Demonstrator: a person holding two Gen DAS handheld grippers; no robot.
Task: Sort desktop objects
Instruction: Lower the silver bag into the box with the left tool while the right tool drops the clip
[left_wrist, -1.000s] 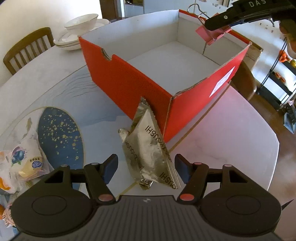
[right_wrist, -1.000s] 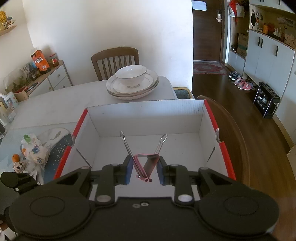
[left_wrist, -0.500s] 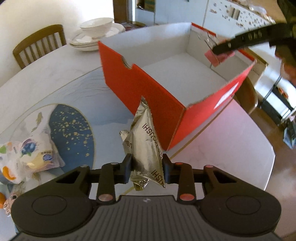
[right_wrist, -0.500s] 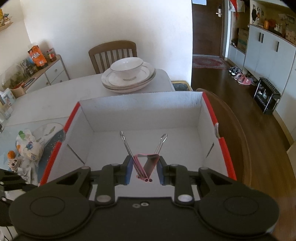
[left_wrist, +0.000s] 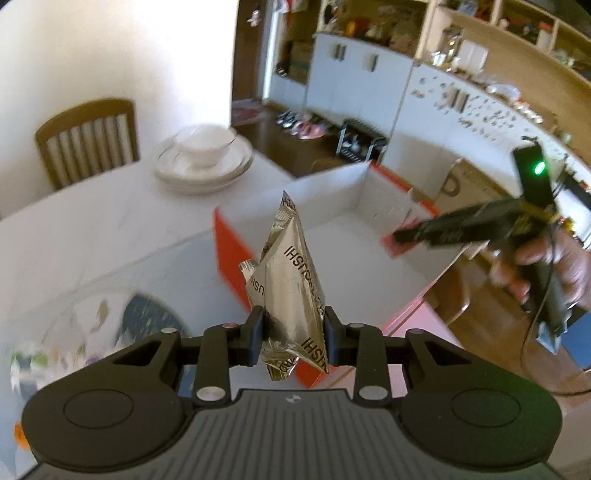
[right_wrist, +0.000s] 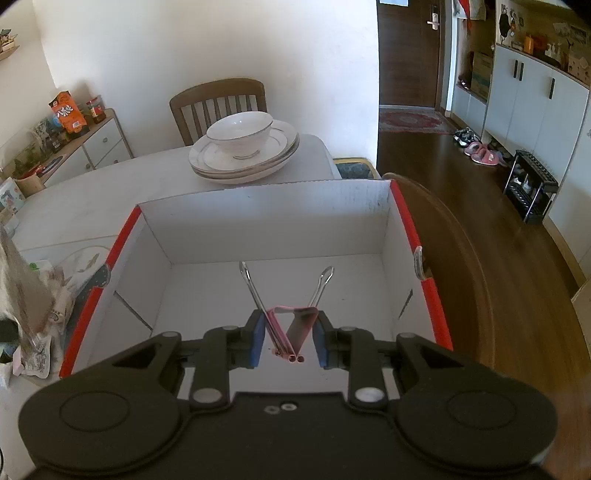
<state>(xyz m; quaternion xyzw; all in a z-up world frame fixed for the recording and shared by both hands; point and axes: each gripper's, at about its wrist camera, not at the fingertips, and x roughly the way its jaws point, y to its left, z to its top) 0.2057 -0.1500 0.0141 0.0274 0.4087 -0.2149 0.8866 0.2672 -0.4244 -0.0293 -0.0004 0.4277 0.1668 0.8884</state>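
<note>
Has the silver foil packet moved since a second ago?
Yes. The silver foil packet, then lying on the table against the red box, is now lifted above the box's rim, clamped in the left gripper.

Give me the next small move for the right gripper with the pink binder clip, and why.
Probably open the right gripper and let go. It is shut on the pink binder clip, which hangs over the bare white floor inside the red box, well within its walls. The left gripper, shut on the silver foil packet, is lifted but not yet over the box, so nothing seems to be in the way.
</note>
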